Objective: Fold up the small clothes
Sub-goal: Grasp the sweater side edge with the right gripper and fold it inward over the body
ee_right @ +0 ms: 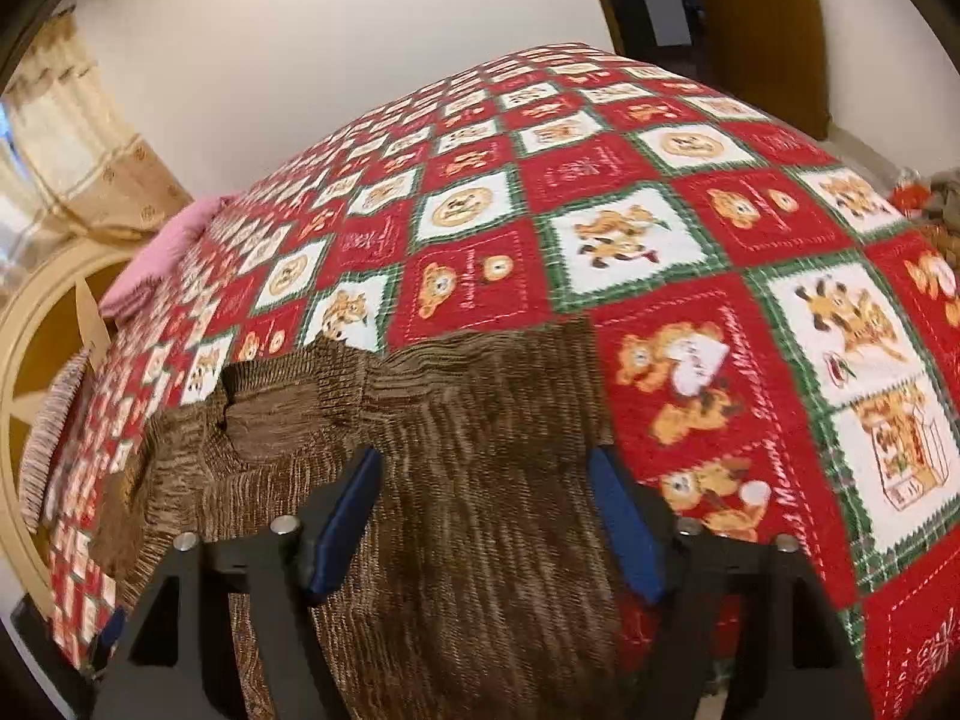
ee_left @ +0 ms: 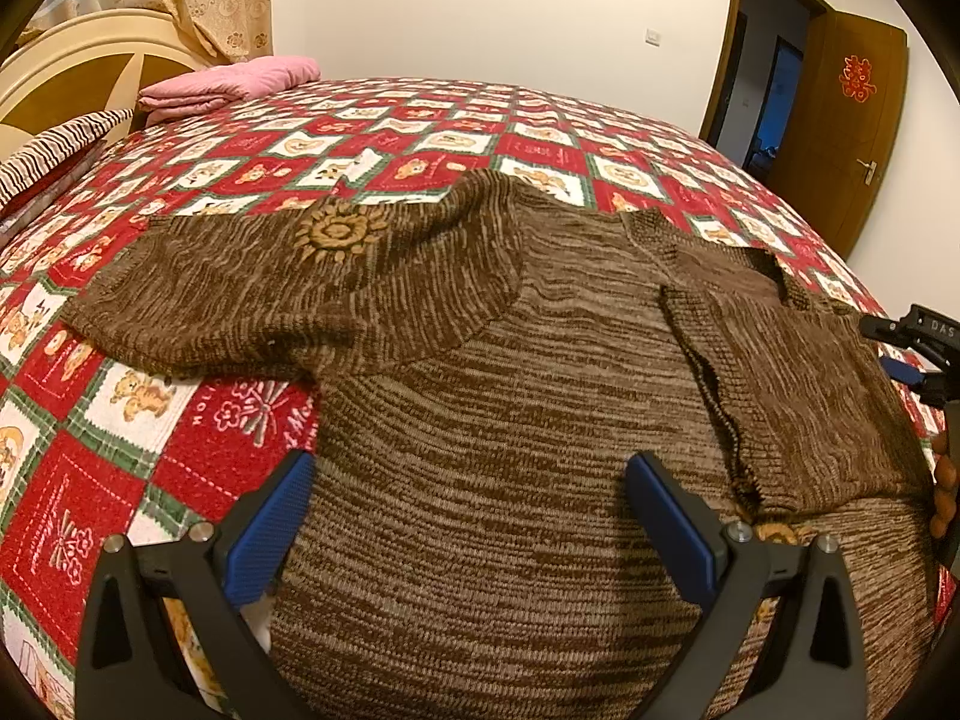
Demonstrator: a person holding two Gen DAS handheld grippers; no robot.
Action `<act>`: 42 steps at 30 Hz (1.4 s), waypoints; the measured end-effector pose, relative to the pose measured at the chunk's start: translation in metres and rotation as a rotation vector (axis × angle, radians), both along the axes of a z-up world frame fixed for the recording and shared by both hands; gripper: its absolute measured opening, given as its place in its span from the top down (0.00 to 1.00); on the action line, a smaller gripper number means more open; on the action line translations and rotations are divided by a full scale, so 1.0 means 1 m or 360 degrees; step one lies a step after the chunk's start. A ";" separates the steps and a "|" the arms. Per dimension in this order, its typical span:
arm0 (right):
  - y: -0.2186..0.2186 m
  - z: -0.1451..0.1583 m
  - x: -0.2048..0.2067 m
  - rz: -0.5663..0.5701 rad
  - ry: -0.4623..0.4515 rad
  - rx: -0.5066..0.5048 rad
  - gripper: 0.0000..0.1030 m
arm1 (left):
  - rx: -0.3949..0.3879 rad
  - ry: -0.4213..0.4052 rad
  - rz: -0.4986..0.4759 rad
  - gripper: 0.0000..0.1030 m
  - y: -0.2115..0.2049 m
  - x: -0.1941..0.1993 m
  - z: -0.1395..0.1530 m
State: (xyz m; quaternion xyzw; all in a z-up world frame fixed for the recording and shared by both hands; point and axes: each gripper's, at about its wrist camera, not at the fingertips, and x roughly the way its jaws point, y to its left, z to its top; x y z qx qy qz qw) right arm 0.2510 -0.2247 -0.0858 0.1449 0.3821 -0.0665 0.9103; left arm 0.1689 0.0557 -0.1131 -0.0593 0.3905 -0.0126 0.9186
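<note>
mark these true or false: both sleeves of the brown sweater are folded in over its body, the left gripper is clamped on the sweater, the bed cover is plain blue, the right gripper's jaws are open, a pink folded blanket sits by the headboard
1. Both sleeves of the brown sweater are folded in over its body. True.
2. The left gripper is clamped on the sweater. False: its jaws stand wide apart, gripping nothing.
3. The bed cover is plain blue. False: it is a red, white and green bear patchwork.
4. The right gripper has open jaws. True.
5. A pink folded blanket sits by the headboard. True.

Quilted bed (ee_left: 420, 120); cream walls (ee_left: 480, 0); open wooden door (ee_left: 852, 138)
</note>
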 end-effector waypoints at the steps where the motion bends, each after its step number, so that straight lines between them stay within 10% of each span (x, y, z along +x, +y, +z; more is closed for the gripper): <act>1: 0.006 0.000 0.002 0.0009 0.0014 -0.0065 0.34 | -0.0001 0.0000 0.0000 0.00 0.000 0.000 0.000; 2: 0.012 0.000 0.003 0.0016 0.0028 -0.0163 0.47 | -0.0003 0.0000 0.0000 0.00 0.000 0.000 0.000; 3: 0.017 -0.001 0.004 0.0003 0.0065 -0.0257 0.83 | -0.0006 -0.0002 0.0000 0.00 0.000 0.000 0.000; 7: 0.012 0.000 0.004 -0.0001 0.0070 -0.0358 0.94 | -0.0001 0.0000 0.0000 0.00 0.000 0.000 0.000; 13: -0.034 -0.006 -0.010 -0.0360 0.0032 -0.0347 0.96 | -0.0001 -0.0001 0.0000 0.00 0.000 0.000 0.000; 18: -0.029 -0.002 -0.004 -0.0251 0.0081 -0.0389 0.94 | -0.0006 -0.0002 0.0000 0.00 0.000 0.000 0.000; 23: -0.043 0.037 -0.053 -0.0244 -0.0140 -0.0023 0.94 | -0.0007 -0.0003 0.0000 0.00 0.001 0.000 0.000; 32: 0.024 -0.014 -0.100 0.0102 0.0231 -0.0222 0.94 | 0.0016 0.0014 0.0002 0.00 0.000 0.001 0.000; 42: 0.044 0.009 -0.123 0.0025 0.0207 -0.0586 0.94 | -0.0026 -0.0064 -0.0158 0.00 -0.032 -0.002 0.043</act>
